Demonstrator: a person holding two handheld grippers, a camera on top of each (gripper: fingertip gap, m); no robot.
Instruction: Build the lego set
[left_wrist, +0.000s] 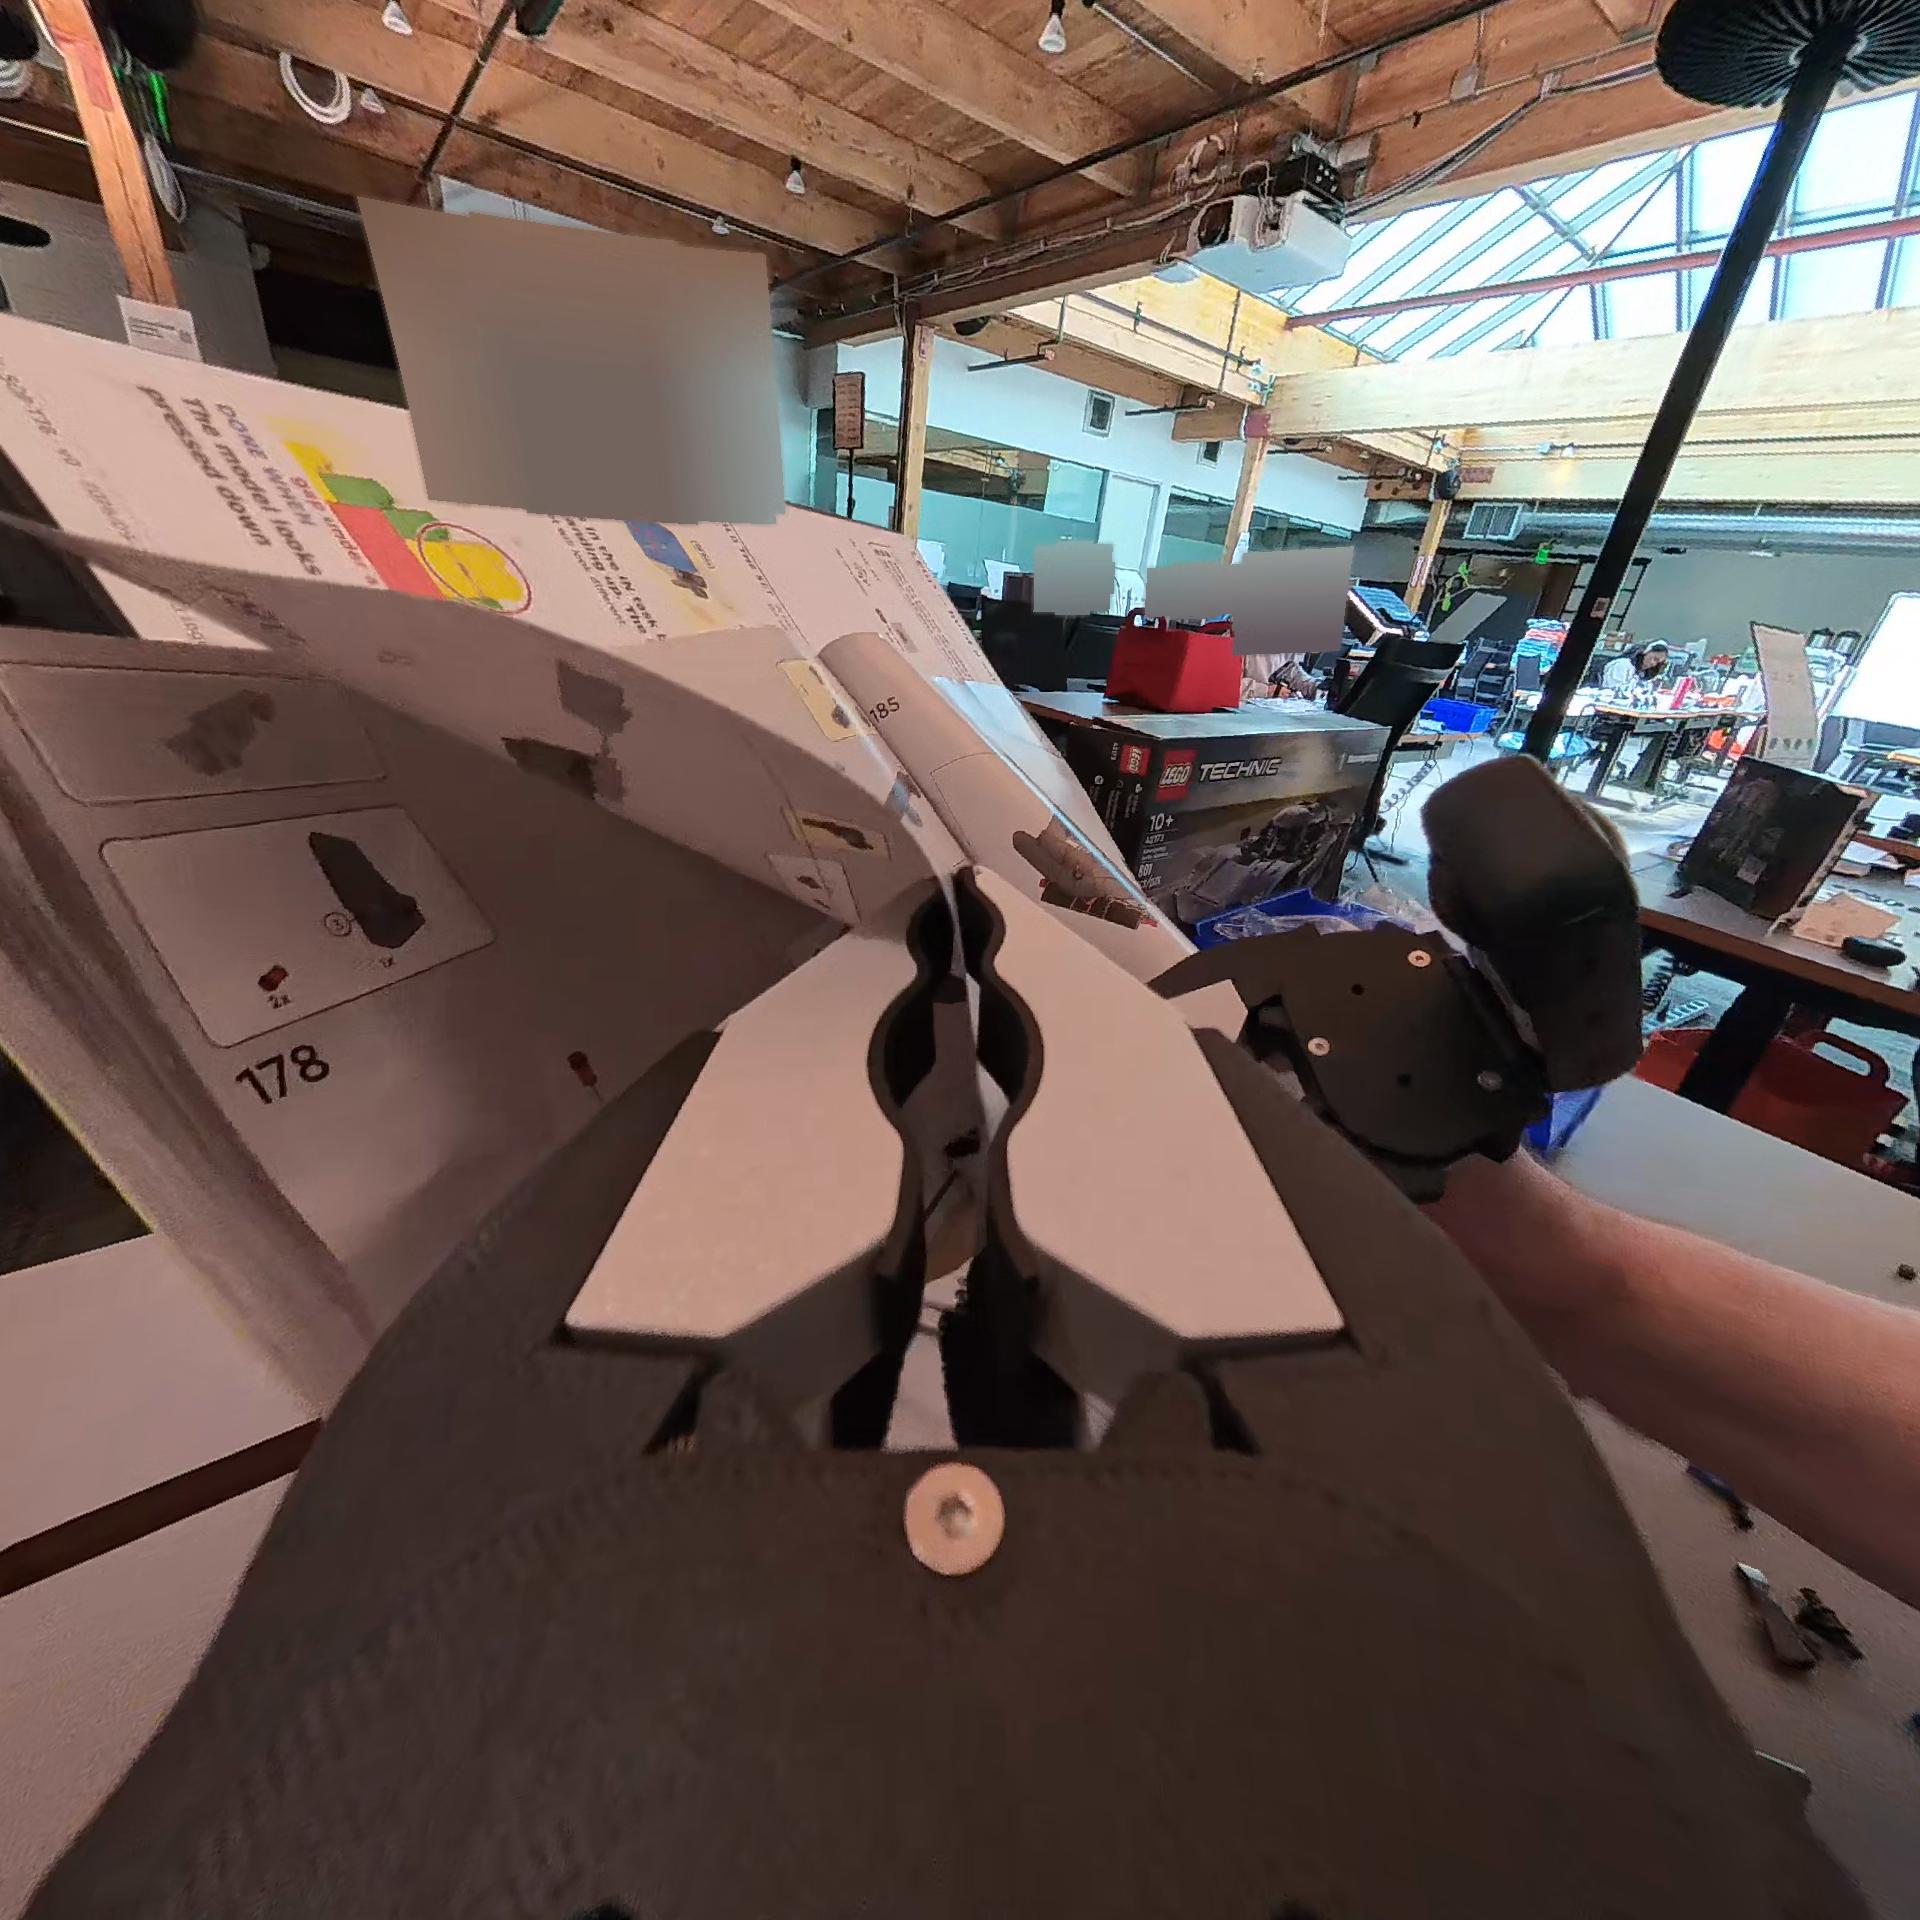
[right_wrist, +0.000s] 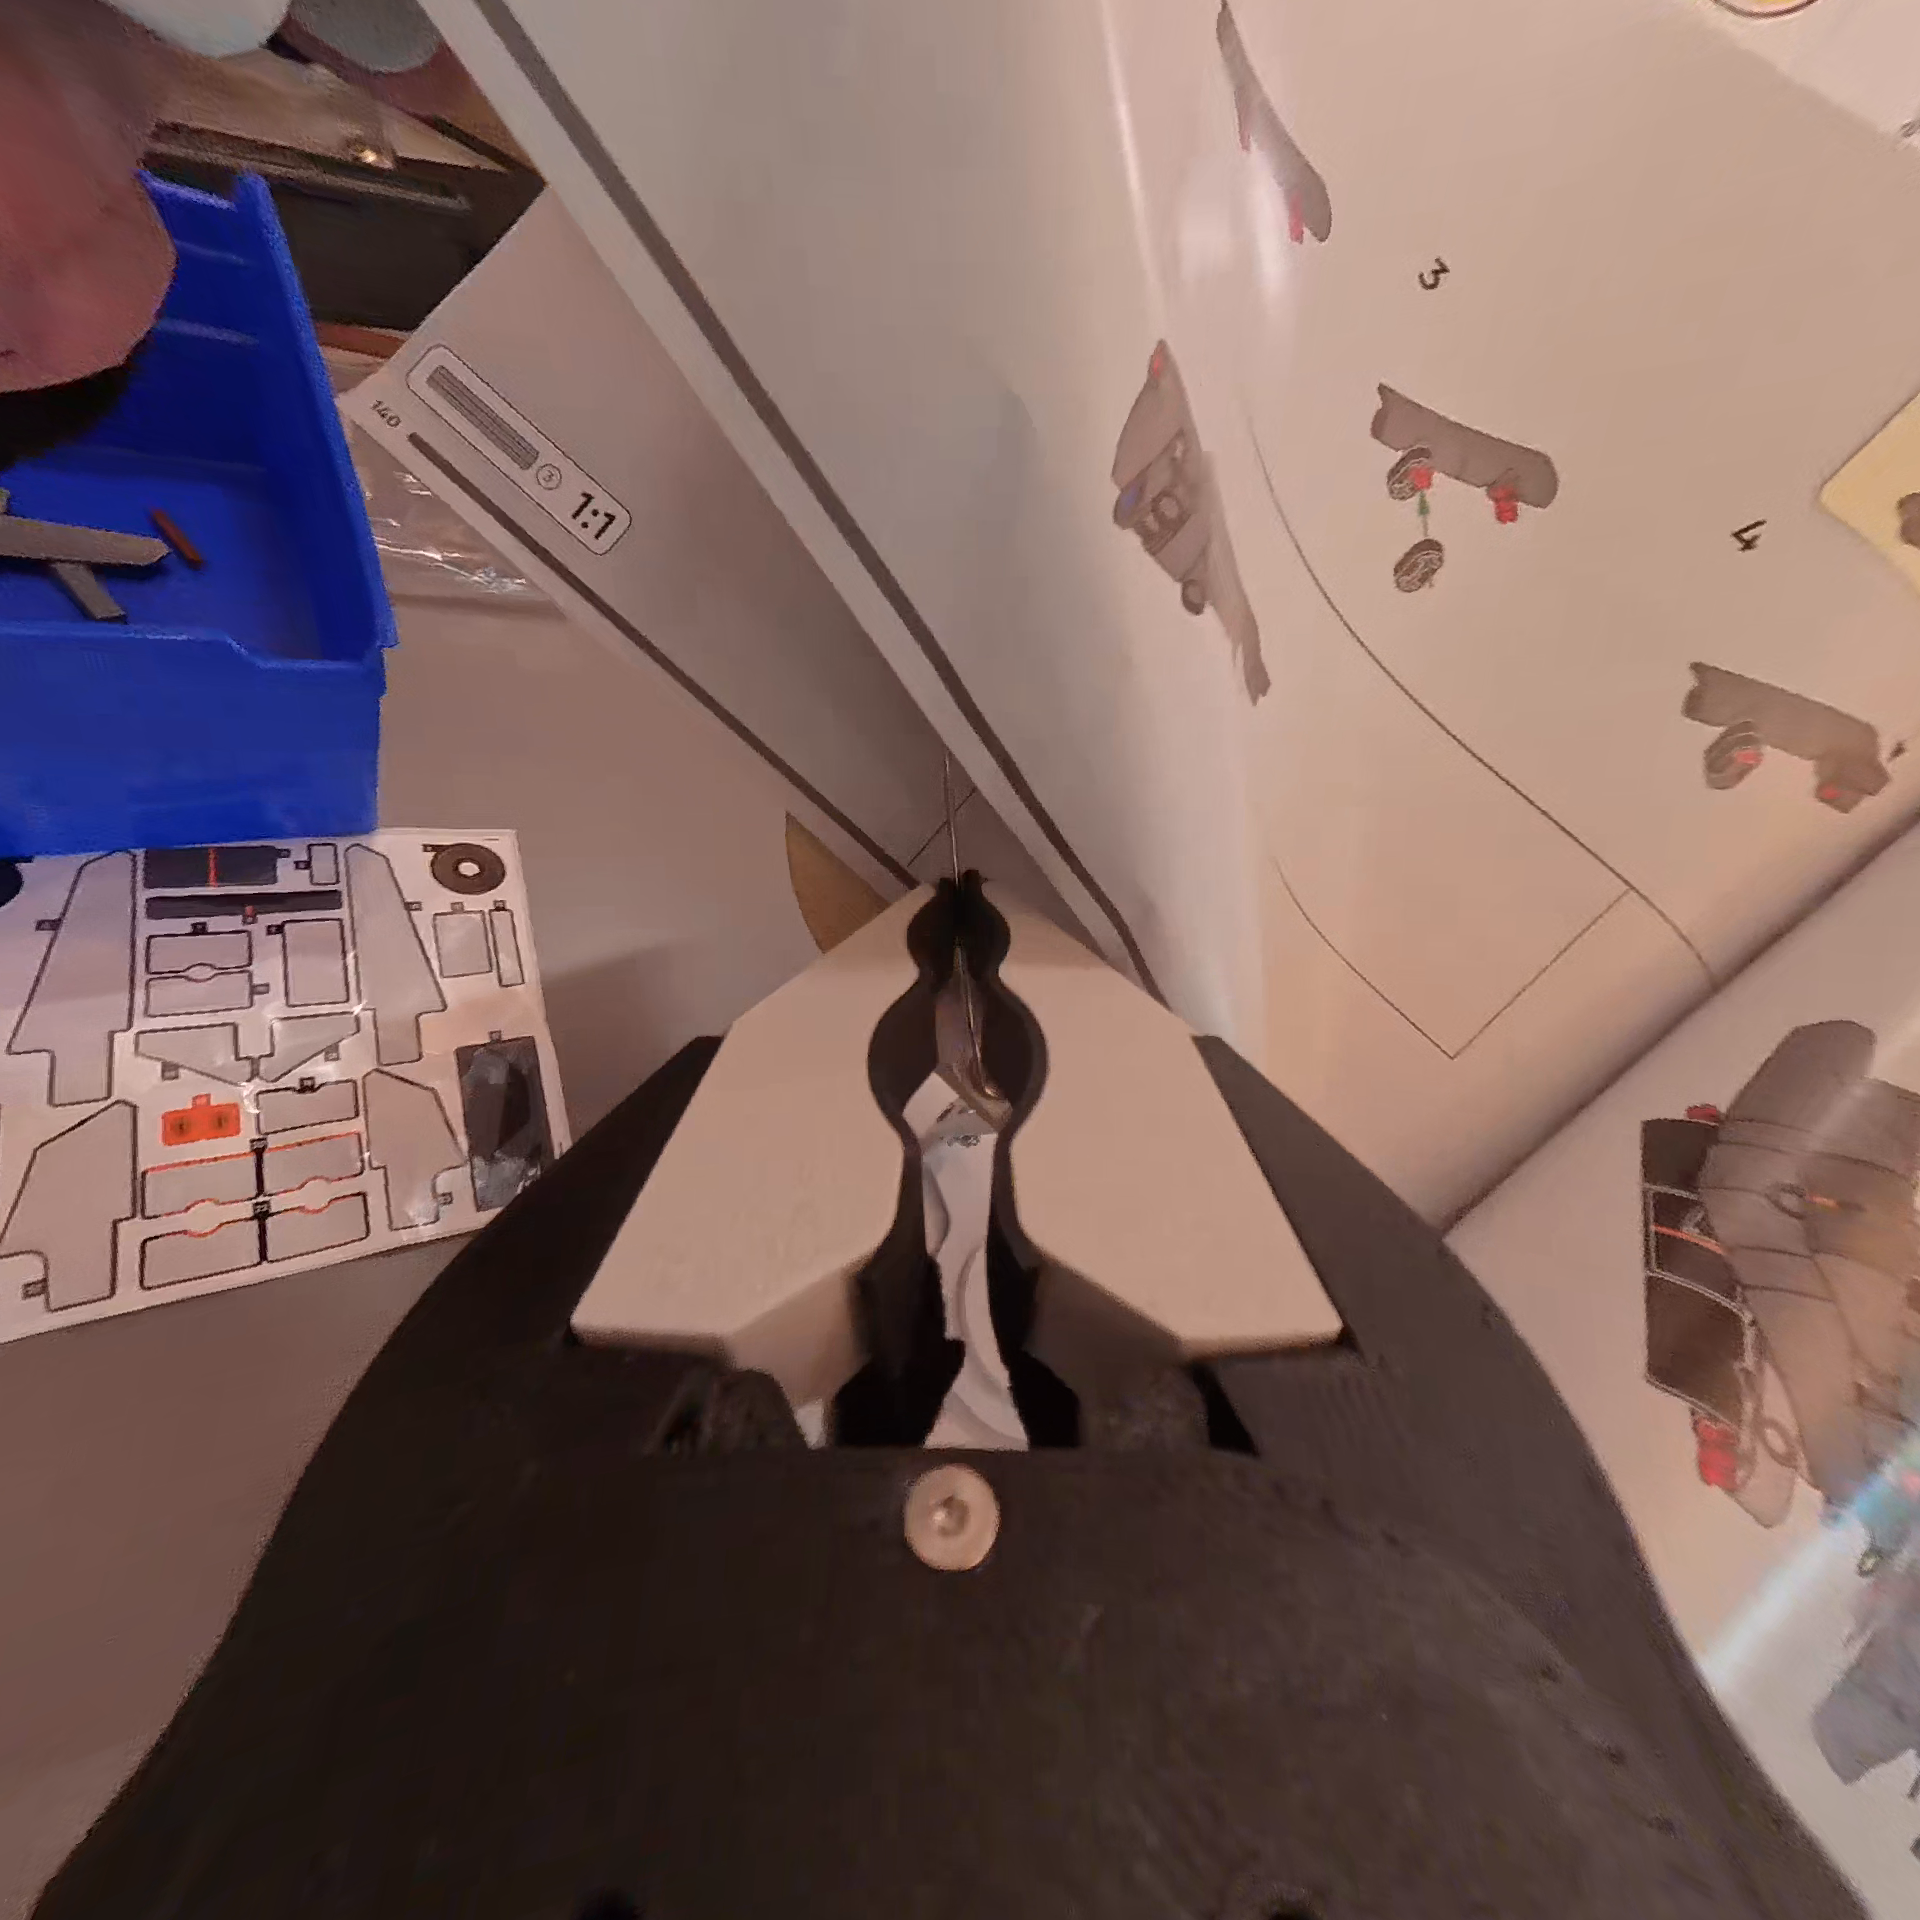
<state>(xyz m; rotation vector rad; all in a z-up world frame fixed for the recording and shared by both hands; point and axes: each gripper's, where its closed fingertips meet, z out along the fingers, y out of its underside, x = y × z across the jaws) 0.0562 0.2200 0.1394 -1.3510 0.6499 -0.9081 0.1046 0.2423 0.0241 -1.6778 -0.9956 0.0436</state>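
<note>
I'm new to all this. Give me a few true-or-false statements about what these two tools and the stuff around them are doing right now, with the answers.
1. The left tool is shut on a page of the instruction booklet. True.
2. The right tool hangs open with nothing in it. False: it is shut on a thin page edge.
3. A sticker sheet lies flat on the table near the blue bin. True.
4. The blue bin is empty. False: a few small grey and brown pieces lie inside.
5. The set's box stands on a table beyond the booklet. True.
</note>
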